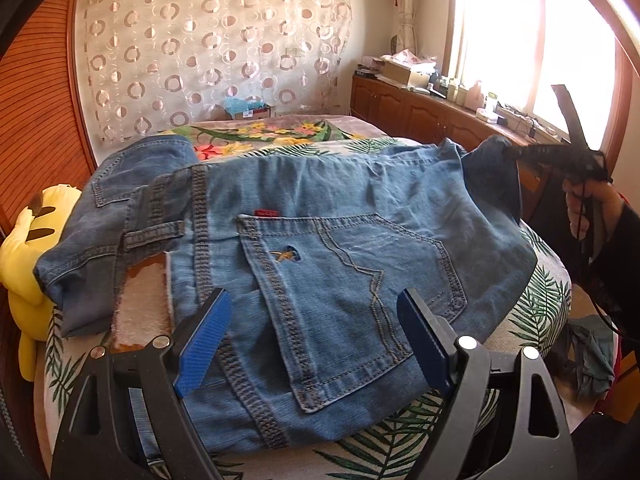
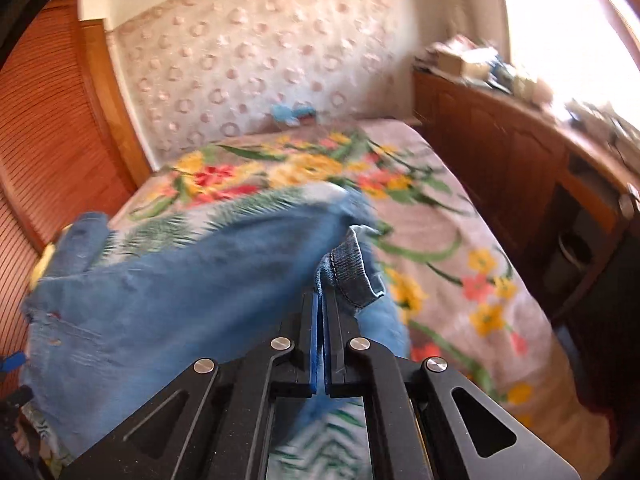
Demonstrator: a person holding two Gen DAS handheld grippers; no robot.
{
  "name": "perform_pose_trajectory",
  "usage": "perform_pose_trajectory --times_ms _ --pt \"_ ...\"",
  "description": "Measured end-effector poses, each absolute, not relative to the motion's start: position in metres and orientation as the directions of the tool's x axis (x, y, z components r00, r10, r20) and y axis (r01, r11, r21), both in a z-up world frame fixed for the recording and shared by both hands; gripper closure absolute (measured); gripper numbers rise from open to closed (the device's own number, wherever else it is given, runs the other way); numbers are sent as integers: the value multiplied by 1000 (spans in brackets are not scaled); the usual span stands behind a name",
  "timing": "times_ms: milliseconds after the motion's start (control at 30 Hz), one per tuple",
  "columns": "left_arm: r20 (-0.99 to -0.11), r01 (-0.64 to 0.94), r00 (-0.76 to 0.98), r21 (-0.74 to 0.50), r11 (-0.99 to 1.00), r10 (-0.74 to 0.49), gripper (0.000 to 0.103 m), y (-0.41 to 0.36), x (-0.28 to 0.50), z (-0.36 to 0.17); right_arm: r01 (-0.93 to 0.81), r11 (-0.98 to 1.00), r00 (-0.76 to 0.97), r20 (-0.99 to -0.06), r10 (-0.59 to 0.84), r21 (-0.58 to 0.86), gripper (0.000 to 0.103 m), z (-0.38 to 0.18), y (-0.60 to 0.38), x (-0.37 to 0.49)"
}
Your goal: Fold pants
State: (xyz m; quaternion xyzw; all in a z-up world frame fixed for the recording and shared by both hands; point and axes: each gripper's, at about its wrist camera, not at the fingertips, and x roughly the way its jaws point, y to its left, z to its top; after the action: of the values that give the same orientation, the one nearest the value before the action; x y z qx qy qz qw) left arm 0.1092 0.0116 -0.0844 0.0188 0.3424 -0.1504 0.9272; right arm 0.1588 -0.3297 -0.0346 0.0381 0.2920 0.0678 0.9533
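Blue denim pants (image 1: pixel 320 232) lie across the bed, back pocket up, waistband to the left. My left gripper (image 1: pixel 316 344) is open, its blue pads on either side of the pocket area just above the cloth. My right gripper (image 2: pixel 323 300) is shut on the pants' hem (image 2: pixel 352 268) and lifts that leg end off the bed. In the left wrist view it shows at the right (image 1: pixel 516 152), pinching a raised corner of denim. The right wrist view is blurred by motion; the rest of the pants (image 2: pixel 160 292) stretches to the left there.
The bed has a leaf-print sheet (image 1: pixel 536 308) and a floral blanket (image 2: pixel 440 240) farther back. A yellow plush toy (image 1: pixel 24 256) lies at the bed's left edge. A wooden cabinet (image 2: pixel 500 152) with clutter runs along the right under the window. A slatted wardrobe (image 2: pixel 48 140) stands on the left.
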Motion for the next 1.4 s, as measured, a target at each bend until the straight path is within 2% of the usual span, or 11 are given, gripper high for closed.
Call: perform_pose_trajectory --times_ms 267,567,733,833,967,1233,1300,1400 --pt "-612 252 752 -79 964 -247 18 39 101 -76 -347 935 788 -518 333 73 101 -8 -240 137" --pt "-602 218 764 -94 971 -230 18 60 94 -76 -571 812 632 -567 528 120 101 -14 -162 107" --pt "-606 217 762 -94 972 -229 18 60 95 -79 -555 822 605 -619 501 123 100 -32 -169 116" --pt "-610 223 758 -90 971 -231 18 56 98 -79 -541 830 605 -624 495 133 94 -31 -173 123" --pt "-618 248 747 -81 965 -244 18 42 104 -79 -521 844 640 -598 483 124 81 -23 -175 112" --pt "-621 324 731 -49 945 -282 18 0 128 -76 -400 916 724 -604 333 26 74 -50 -198 94" --pt "-625 360 715 -55 931 -313 24 -13 138 -76 -378 925 729 -603 324 40 71 -56 -208 92" --pt "-645 403 684 -54 914 -340 39 -31 152 -80 -343 938 743 -598 299 43 68 -62 -216 84"
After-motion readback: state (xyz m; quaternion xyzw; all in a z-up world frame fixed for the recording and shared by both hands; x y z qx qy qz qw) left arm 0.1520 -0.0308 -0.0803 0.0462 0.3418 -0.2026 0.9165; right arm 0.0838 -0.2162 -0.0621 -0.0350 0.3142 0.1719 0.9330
